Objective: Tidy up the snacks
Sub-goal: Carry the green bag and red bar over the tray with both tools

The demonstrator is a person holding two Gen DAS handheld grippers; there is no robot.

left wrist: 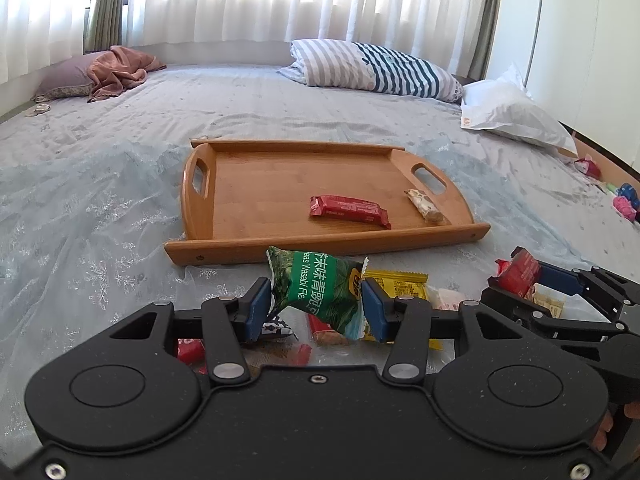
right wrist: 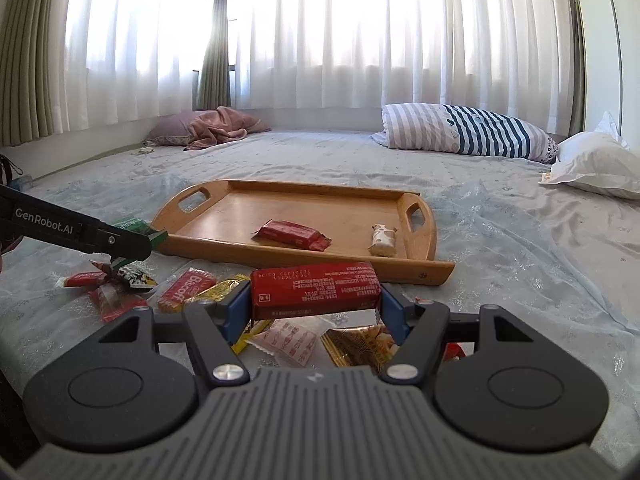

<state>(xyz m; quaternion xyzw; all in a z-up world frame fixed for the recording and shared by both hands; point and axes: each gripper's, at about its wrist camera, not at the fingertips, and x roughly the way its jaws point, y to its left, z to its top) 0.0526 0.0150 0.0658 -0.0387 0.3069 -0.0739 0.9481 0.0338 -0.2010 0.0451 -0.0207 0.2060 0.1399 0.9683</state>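
A wooden tray (left wrist: 248, 192) (right wrist: 320, 204) lies on the bed and holds a red bar (left wrist: 349, 210) (right wrist: 292, 234) and a small white nougat piece (left wrist: 425, 206) (right wrist: 383, 240). My left gripper (left wrist: 318, 300) is shut on a green wasabi-pea packet (left wrist: 320, 292) just in front of the tray's near rim. My right gripper (right wrist: 314, 308) (left wrist: 532, 280) is shut on a red snack bar (right wrist: 314, 290) (left wrist: 520, 272) above a pile of loose snacks (right wrist: 280, 340). The left gripper also shows in the right wrist view (right wrist: 132, 240), with green packet at its tip.
Loose snacks lie on the bed below the grippers: a Biscoff packet (right wrist: 186, 290), yellow wrappers (left wrist: 396, 282), a gold packet (right wrist: 356, 346). A striped duvet (left wrist: 376, 66), white pillow (left wrist: 512, 114) and pink blanket (left wrist: 118, 70) lie at the back. Small items sit at the right edge (left wrist: 624, 200).
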